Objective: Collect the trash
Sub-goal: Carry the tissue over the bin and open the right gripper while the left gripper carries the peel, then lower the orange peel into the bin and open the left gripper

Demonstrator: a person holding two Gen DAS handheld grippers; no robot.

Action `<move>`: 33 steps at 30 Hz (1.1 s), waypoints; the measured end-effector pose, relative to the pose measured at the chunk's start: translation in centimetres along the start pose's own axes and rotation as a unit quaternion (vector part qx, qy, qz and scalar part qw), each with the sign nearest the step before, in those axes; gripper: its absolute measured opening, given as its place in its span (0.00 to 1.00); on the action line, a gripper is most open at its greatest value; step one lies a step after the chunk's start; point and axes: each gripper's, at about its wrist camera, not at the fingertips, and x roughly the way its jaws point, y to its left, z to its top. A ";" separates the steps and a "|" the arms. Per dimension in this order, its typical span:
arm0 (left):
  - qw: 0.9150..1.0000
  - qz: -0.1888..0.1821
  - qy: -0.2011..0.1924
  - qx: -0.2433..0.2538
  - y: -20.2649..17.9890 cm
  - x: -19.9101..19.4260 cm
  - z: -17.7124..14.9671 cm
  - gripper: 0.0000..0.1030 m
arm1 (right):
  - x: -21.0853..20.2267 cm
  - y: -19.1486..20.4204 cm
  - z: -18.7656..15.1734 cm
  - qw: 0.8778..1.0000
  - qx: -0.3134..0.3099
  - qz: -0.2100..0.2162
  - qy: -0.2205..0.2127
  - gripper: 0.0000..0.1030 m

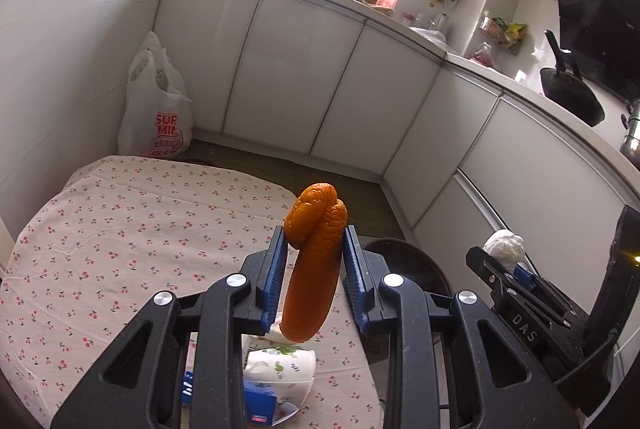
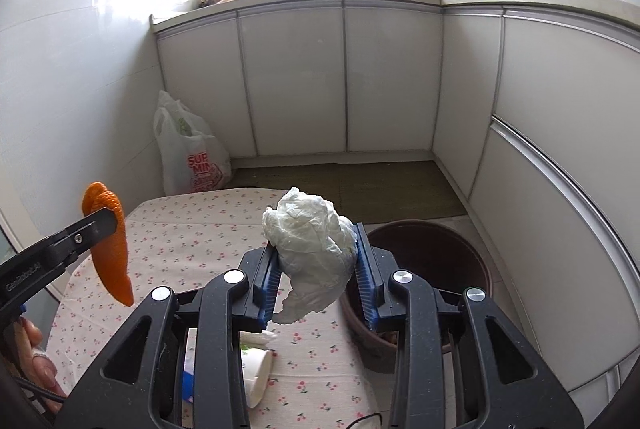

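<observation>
My left gripper [image 1: 314, 243] is shut on a long piece of orange peel [image 1: 316, 261] and holds it above the table with the cherry-print cloth [image 1: 120, 249]. It also shows in the right wrist view [image 2: 110, 241], at the left. My right gripper [image 2: 316, 249] is shut on a crumpled white tissue [image 2: 312, 249], above the table's right edge; it shows at the right of the left wrist view [image 1: 505, 249]. A brown round bin [image 2: 432, 261] stands on the floor just right of the table. A paper cup [image 1: 280, 369] and a blue packet [image 1: 260, 407] lie on the table below the grippers.
A white plastic shopping bag [image 2: 192, 157] stands on the floor in the far left corner. White kitchen cabinets [image 2: 340, 77] run along the back and right, with a cluttered counter and a black wok [image 1: 572, 93] on top. A dark mat [image 2: 352, 189] covers the floor beyond the table.
</observation>
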 end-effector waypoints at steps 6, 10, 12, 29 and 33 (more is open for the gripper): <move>1.000 -0.016 0.008 0.012 -2.4 1.8 0.1 0.28 | 1.3 -3.0 0.3 0.999 0.014 -0.037 0.005 0.31; 0.999 -0.029 0.015 0.019 -3.9 3.1 0.1 0.28 | 2.5 -5.2 0.3 0.998 0.027 -0.059 0.012 0.31; 0.999 -0.034 0.020 0.023 -4.6 3.8 -0.1 0.28 | 3.4 -6.4 0.3 0.997 0.037 -0.070 0.018 0.31; 0.994 -0.060 0.055 0.072 -10.5 10.3 -0.6 0.28 | 11.2 -14.7 -0.9 0.981 0.104 -0.145 0.071 0.56; 0.992 -0.069 0.065 0.086 -12.8 12.2 -1.1 0.28 | 10.9 -16.5 -1.6 0.974 0.129 -0.170 0.071 0.83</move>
